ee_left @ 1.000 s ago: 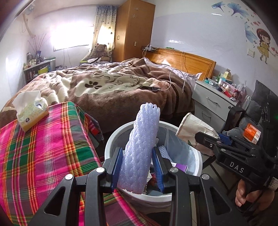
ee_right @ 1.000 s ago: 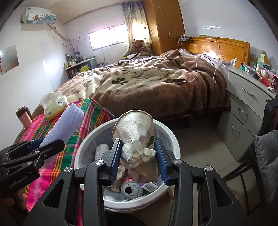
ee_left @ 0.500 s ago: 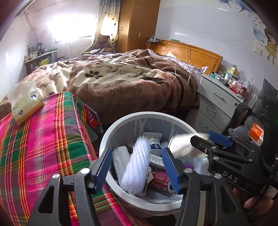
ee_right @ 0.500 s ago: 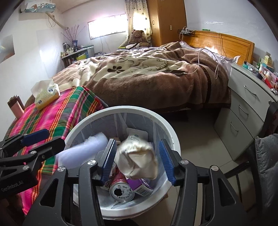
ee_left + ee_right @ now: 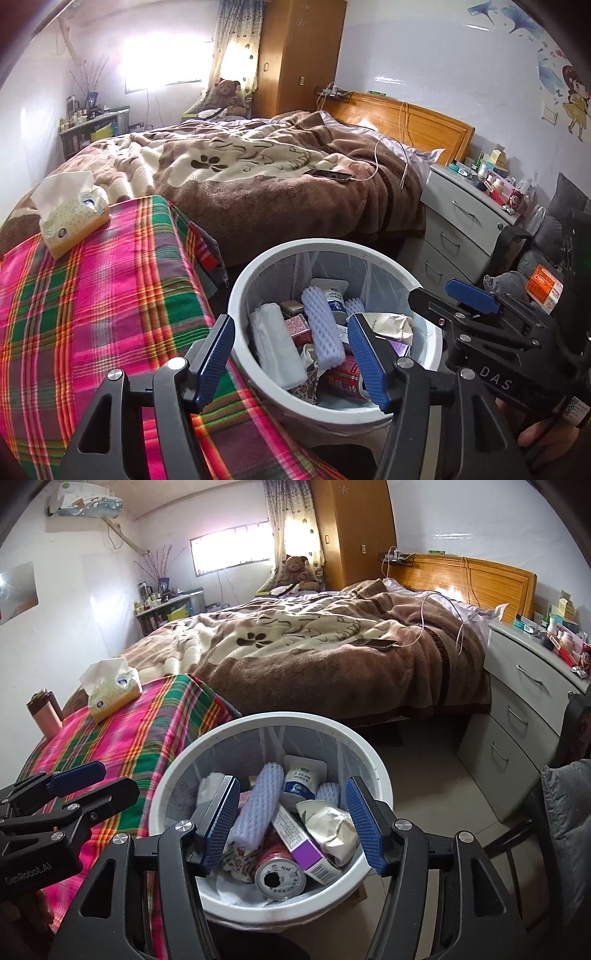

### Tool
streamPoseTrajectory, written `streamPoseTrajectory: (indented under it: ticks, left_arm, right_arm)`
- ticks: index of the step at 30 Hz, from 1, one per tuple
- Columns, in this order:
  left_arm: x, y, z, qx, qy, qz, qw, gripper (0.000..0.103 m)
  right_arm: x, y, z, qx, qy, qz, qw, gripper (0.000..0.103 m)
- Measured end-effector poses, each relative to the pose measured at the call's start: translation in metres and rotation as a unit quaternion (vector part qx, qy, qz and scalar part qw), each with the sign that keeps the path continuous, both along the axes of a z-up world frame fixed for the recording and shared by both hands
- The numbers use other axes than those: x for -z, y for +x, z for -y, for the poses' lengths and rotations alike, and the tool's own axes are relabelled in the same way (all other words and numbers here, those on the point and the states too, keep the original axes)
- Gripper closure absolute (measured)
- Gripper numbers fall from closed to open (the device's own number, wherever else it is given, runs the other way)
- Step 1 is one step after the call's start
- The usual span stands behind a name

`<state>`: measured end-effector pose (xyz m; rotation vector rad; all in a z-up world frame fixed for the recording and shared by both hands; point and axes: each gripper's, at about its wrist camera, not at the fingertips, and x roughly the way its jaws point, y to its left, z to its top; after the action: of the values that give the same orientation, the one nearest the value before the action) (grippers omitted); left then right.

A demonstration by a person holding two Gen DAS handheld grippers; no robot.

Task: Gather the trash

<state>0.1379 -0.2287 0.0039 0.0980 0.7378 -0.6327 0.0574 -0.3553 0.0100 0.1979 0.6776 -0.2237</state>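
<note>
A white trash bin (image 5: 295, 248) with a clear liner stands beside the plaid-covered table; it also shows in the right wrist view (image 5: 373, 749). Inside lie a lilac foam net sleeve (image 5: 323, 328) (image 5: 256, 805), a crumpled beige paper bag (image 5: 328, 821) (image 5: 391, 325), a can (image 5: 280, 873), a purple box (image 5: 308, 849) and other trash. My left gripper (image 5: 295, 360) is open and empty just above the bin's near rim. My right gripper (image 5: 293, 829) is open and empty over the bin.
The table with the pink and green plaid cloth (image 5: 92, 295) is at the left, with a tissue box (image 5: 72, 218) on it. A bed (image 5: 258, 173) lies behind the bin. A white drawer chest (image 5: 461, 221) and a dark chair (image 5: 565, 794) are at the right.
Both grippers opened over the bin. The foam sleeve dropped from the left one and the paper bag from the right one; both now lie in the bin.
</note>
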Motion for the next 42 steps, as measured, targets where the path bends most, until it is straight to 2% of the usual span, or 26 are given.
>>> streamPoseTrajectory:
  ticks: [5,7,10,14,17,22,25,26,30,34,42]
  left_arm:
    - [-0.008,-0.013,-0.021,-0.032,-0.002,0.018,0.9993,0.036]
    - [-0.01,-0.022,-0.034,-0.056,0.001,0.028,0.998,0.029]
    - [-0.014,-0.033,-0.051,-0.074,-0.001,0.038,0.9965,0.028]
    - [-0.016,-0.049,-0.071,-0.102,0.005,0.053,0.9933,0.028]
    - [-0.018,-0.062,-0.085,-0.119,0.008,0.068,0.9905,0.028]
    - [-0.021,-0.08,-0.105,-0.155,0.017,0.093,0.9834,0.028]
    - [-0.022,-0.088,-0.111,-0.184,0.046,0.113,0.9754,0.028]
    - [-0.022,-0.092,-0.113,-0.187,0.051,0.12,0.9738,0.028]
    - [-0.018,-0.099,-0.118,-0.174,0.034,0.108,0.9782,0.028]
    - [-0.014,-0.107,-0.12,-0.174,0.033,0.105,0.9785,0.028]
    - [-0.017,-0.12,-0.123,-0.178,0.02,0.121,0.9764,0.028]
  right_arm:
    - [-0.008,-0.013,-0.015,-0.008,0.003,0.019,1.0,0.042]
    - [-0.01,-0.018,-0.021,-0.011,0.006,0.025,1.0,0.042]
    - [-0.011,-0.026,-0.032,-0.017,0.012,0.037,0.999,0.041]
    - [-0.012,-0.033,-0.049,-0.033,0.012,0.049,0.998,0.032]
    - [-0.012,-0.037,-0.063,-0.048,0.011,0.058,0.997,0.032]
    - [-0.013,-0.044,-0.075,-0.053,0.006,0.068,0.996,0.032]
    - [-0.012,-0.049,-0.081,-0.053,0.007,0.072,0.996,0.032]
    - [-0.012,-0.05,-0.083,-0.053,0.005,0.071,0.996,0.032]
    - [-0.009,-0.056,-0.09,-0.046,-0.012,0.07,0.996,0.032]
    - [-0.008,-0.061,-0.091,-0.037,-0.012,0.072,0.997,0.032]
    - [-0.008,-0.066,-0.095,-0.031,-0.011,0.074,0.997,0.032]
